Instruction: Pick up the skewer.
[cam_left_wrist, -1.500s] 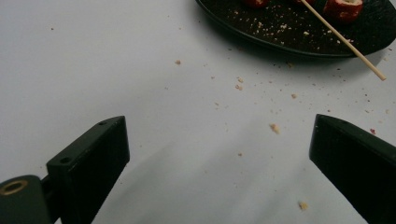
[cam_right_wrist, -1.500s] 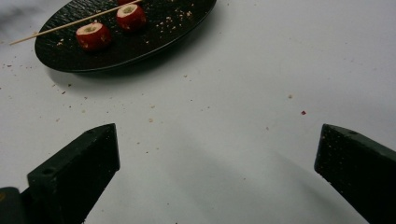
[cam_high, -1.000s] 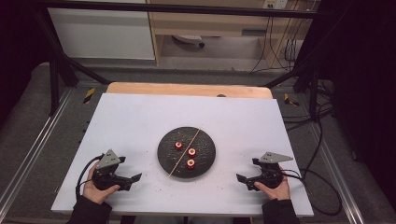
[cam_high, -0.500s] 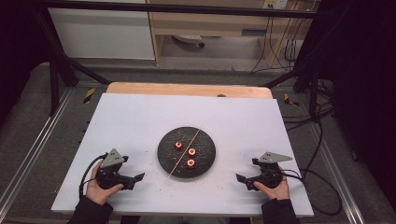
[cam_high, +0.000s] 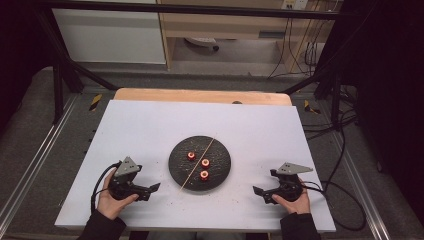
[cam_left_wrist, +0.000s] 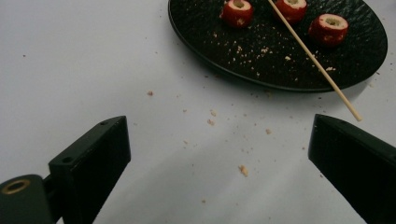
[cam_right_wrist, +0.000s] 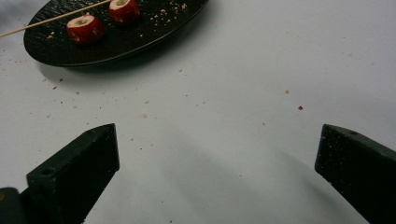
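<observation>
The skewer (cam_high: 196, 163) slants across the plate (cam_high: 176, 167), its near end toward the wide-open left hand-held gripper (cam_high: 150, 190), the nearer one.

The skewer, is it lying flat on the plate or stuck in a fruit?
Lying flat: the skewer rests across the plate, beside the fruits, its end overhanging the rim.

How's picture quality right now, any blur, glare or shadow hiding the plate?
High view: dim and soft, plate readable. Left gripper view: sharp crumbs, skewer crisp, near jaws soft. Right gripper view: no glare, plate casts a soft shadow, jaws slightly blurred.
</observation>
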